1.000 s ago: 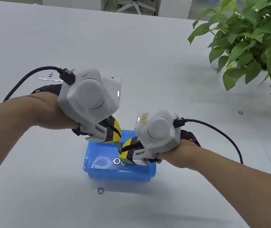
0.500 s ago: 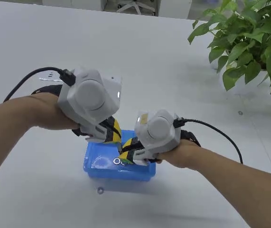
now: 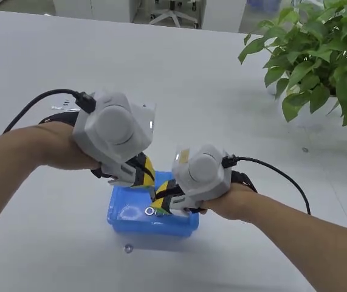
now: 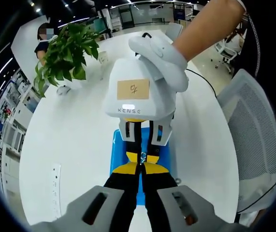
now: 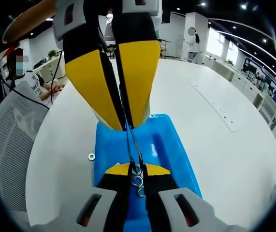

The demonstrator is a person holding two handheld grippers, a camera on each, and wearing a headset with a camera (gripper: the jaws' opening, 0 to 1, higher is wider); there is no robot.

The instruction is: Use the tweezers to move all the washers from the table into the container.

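Tongs stayed over the blue container (image 3: pixel 122 220): left tongs (image 4: pixel 141 164) pinching tweezers (image 5: pixel 130 139), right tongs (image 5: pixel 137 186) pressed together. Washers (image 3: pixel 149 211) lay inside, another washer (image 3: pixel 128 248) beside it.

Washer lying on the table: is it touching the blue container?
Apart. Head view shows bare table between the washer and the blue container.

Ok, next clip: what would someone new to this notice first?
The two claws meeting tip to tip over the blue plastic container on the white table: the left claw clamps thin metal tweezers that run down to the right claw. Inside the container lie small metal washers, one stray washer sits on the table at its near side, and a leafy green plant stands far right.
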